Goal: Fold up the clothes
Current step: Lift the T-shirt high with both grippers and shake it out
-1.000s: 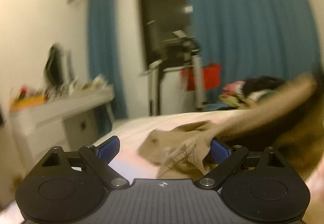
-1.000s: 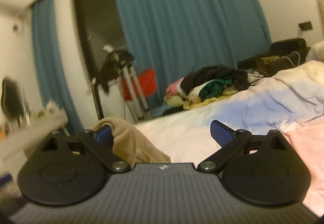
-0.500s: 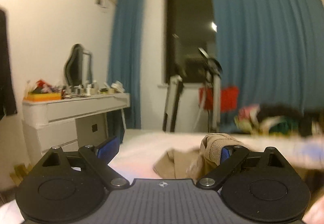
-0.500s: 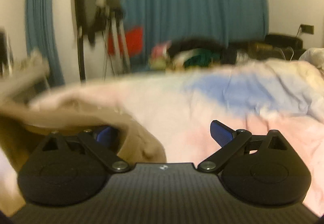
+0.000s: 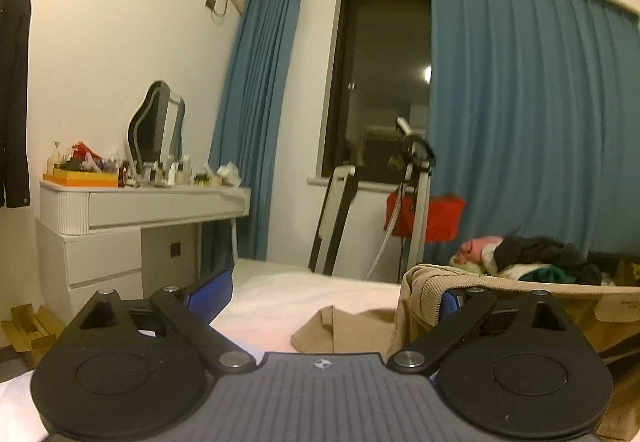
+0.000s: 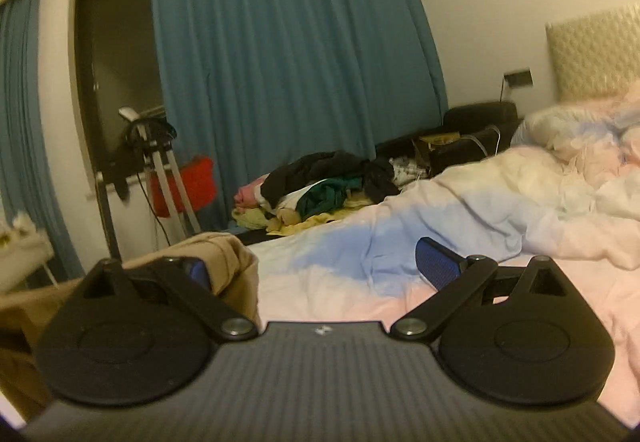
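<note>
A tan corduroy garment hangs over the right finger of my left gripper, whose jaws stand wide apart. The cloth stretches off to the right and part lies on the bed. In the right wrist view the same tan garment is draped over the left finger of my right gripper, whose jaws also stand wide apart. Neither gripper pinches the cloth between its fingers; it is hooked on one finger each.
A pile of mixed clothes lies at the far side of the bed. A crumpled pastel duvet covers the right. A white dressing table stands left. A stand with red cloth is by the blue curtains.
Both grippers have lifted and levelled out, carrying the tan garment hooked on their fingers up off the bed. The views have steadied after fast motion.
</note>
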Motion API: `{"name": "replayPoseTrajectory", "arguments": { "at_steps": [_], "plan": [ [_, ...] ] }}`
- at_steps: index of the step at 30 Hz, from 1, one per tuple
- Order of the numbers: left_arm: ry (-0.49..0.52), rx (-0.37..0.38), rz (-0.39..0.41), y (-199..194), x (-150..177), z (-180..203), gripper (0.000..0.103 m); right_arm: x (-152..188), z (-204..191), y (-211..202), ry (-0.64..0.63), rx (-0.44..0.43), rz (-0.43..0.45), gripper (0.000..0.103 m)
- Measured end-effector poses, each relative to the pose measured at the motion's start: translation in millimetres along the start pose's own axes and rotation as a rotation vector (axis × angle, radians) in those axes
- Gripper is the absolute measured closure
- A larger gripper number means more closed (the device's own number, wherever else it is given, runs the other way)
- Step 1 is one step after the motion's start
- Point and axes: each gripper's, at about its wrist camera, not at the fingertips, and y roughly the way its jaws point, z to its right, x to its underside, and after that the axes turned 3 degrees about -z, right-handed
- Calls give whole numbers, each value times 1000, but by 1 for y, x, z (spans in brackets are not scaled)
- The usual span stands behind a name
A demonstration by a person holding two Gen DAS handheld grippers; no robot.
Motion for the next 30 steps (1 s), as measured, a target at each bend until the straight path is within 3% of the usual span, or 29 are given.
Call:
{"name": "replayPoseTrajectory", "arguments": {
  "at_steps": [5,13,21,26,30],
  "plan": [
    [-85,30,54,-25,-52,-13,1,-57,-18,-25,-8,-53,61,4],
    [-174,44,263,-52,-212,-27,1,-205,-67,-66,-111,-185,221,4],
    [-198,103,455,-126,-358,-56,0,-308,-95,-177,-97,-263,397,4],
    [-227,169,410,-159,-414,-72,0,-344,-101,-234,-71,-291,448,3],
    [-215,199,353,-160,-434,-76,0,-353,-100,-243,-81,-298,445,3]
  ]
}}
